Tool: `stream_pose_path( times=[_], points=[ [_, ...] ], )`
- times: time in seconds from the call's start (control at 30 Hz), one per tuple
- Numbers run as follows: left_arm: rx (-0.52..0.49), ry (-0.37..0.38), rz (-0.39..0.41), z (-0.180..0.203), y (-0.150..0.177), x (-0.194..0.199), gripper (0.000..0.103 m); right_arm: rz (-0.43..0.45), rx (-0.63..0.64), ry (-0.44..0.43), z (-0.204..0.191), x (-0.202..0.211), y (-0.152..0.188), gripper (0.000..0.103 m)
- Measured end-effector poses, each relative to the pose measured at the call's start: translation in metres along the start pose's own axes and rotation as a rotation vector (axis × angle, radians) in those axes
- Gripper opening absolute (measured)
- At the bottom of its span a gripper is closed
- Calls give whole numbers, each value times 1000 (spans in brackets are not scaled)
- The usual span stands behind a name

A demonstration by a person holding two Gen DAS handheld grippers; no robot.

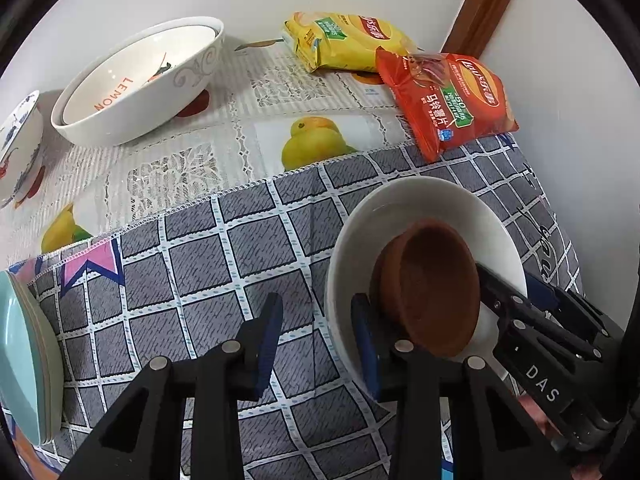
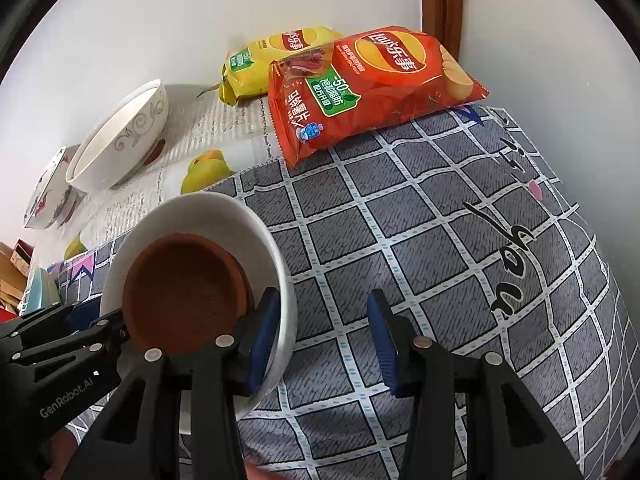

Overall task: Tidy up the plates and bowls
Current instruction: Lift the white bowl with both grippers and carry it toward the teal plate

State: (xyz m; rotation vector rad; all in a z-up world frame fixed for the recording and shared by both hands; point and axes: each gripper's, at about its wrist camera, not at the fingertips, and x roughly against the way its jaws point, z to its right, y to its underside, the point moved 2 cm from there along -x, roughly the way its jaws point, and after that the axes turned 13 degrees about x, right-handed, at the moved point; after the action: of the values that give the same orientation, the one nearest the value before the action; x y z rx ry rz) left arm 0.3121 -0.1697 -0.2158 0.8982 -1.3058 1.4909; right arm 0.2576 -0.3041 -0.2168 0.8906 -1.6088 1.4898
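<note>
A white bowl (image 1: 420, 200) (image 2: 224, 216) stands on the grey checked cloth (image 1: 200, 280). A smaller brown bowl (image 1: 432, 280) (image 2: 184, 284) lies tilted inside it. My left gripper (image 1: 318, 336) straddles the white bowl's left rim, one finger inside and one outside. A gap shows beside the rim, so it is open. My right gripper (image 2: 320, 340) straddles the opposite rim the same way, open, with cloth showing between the rim and its outer finger. Each gripper also shows in the other's view: the right gripper (image 1: 508, 284), the left gripper (image 2: 102, 314).
Two nested large white bowls (image 1: 132, 84) and a small patterned bowl (image 1: 16, 148) stand at the back left on a fruit-print cloth. A yellow chip bag (image 1: 348, 40) and a red chip bag (image 1: 452, 96) lie by the wall. Stacked teal plates (image 1: 24, 360) sit at the left edge.
</note>
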Motion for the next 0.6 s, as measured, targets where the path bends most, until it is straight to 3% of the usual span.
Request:
stream_pose_path(
  times=[0.13, 0.33, 0.6],
  points=[
    [6, 7, 5, 0, 1, -2, 31, 1, -34, -14, 2, -2, 1, 43],
    [4, 3, 15, 2, 3, -3, 27, 11, -33, -33, 0, -2, 0, 34],
    [39, 48, -15, 0, 2, -6, 19, -12, -75, -90, 7, -6, 0, 33]
  ],
)
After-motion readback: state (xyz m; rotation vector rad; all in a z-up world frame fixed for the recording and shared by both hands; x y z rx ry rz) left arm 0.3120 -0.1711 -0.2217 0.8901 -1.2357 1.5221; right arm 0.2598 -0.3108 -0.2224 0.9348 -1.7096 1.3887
